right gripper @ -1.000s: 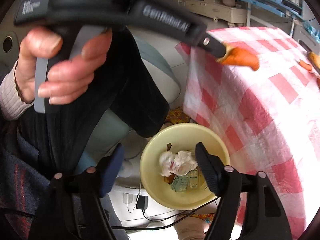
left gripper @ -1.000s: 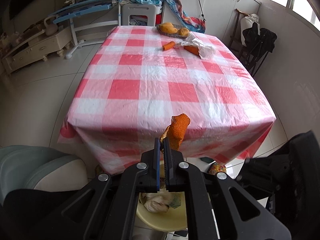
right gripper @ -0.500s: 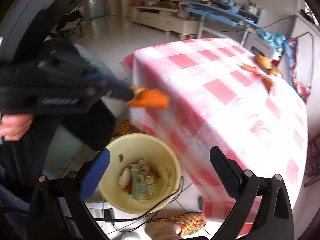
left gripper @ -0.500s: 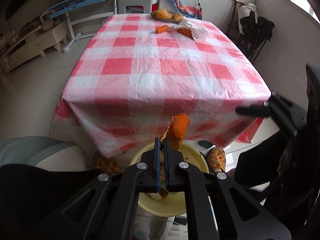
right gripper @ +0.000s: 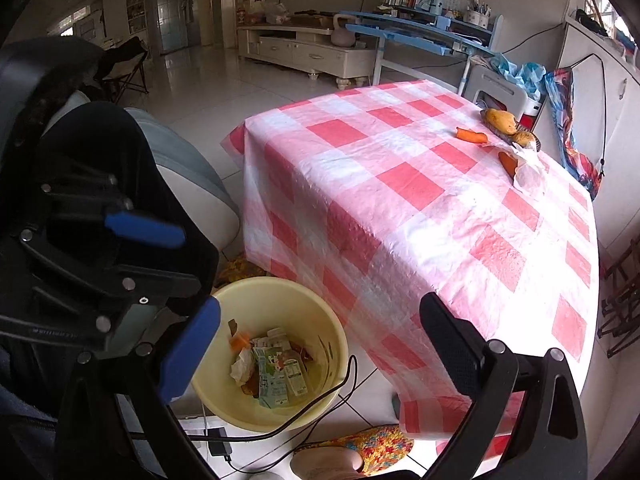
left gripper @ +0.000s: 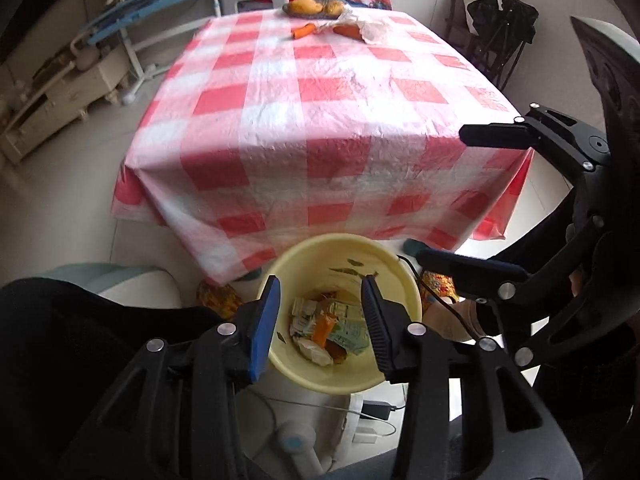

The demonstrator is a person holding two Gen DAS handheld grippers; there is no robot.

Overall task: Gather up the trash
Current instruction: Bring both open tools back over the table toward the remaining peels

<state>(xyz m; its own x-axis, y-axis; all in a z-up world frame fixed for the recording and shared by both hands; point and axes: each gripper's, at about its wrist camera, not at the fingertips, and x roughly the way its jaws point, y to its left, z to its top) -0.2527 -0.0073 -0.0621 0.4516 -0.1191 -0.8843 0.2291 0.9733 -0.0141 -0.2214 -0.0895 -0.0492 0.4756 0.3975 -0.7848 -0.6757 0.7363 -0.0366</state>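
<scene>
Orange peel (left gripper: 321, 328) is now seen in the yellow bin (left gripper: 404, 280), dropped as the left hand-held gripper (left gripper: 320, 320) was opening, now empty; right hand-held gripper (right gripper: 316, 344) is held wide, empty.

Both matte black two-finger grippers (left gripper: 320, 320) (right gripper: 316, 344) carry silver screws; each has one blue-padded finger (left gripper: 262, 326) and one ribbed black finger (left gripper: 376, 324).

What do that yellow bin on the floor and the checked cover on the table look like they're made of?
The yellow bin looks like moulded plastic: smooth, even pale colour, thin rolled rim with a slight sheen. The checked table cover seems to be thin plastic sheeting rather than cloth: it glints, crinkles finely and hangs in stiff folds at the corners.
</scene>
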